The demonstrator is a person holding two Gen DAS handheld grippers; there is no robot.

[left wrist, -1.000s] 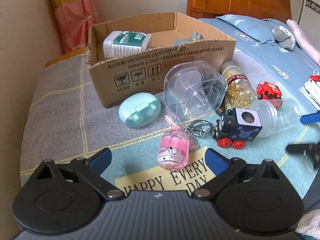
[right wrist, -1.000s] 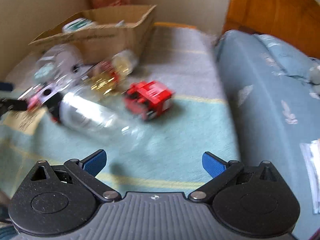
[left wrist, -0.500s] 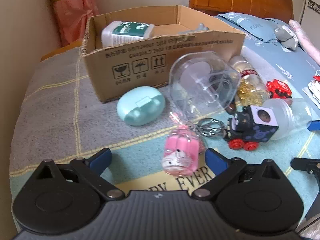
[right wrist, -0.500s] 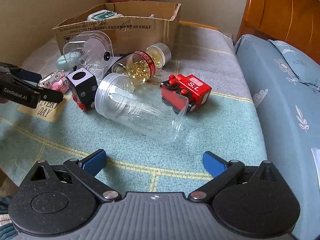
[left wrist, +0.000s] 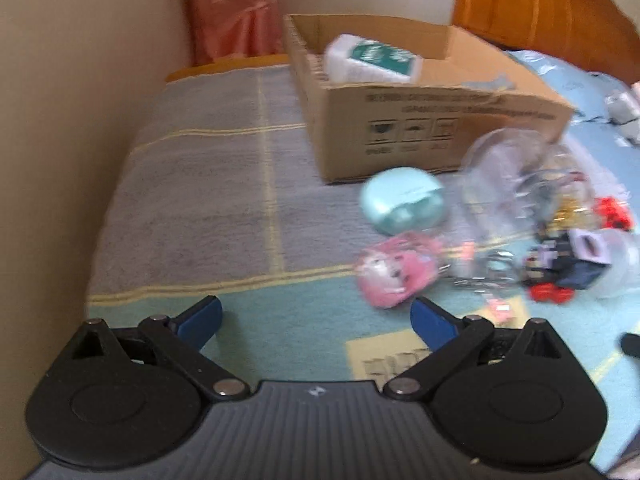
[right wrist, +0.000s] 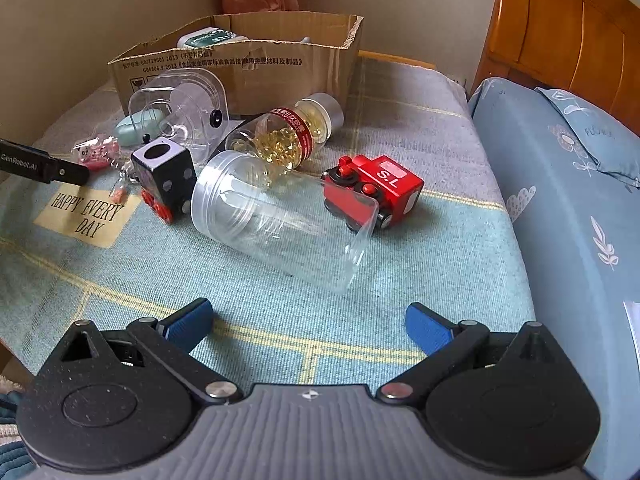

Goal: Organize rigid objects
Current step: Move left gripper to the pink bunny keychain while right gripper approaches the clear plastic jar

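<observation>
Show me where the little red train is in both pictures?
Left wrist view: the red train is blurred at the far right edge, behind the black block train.
Right wrist view: the red train sits right of centre, touching the clear jar.
Shared landmark: the cardboard box stands behind the toys in both.

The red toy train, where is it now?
In the right wrist view, the red toy train stands right of centre, beside the clear jar's base.
</observation>
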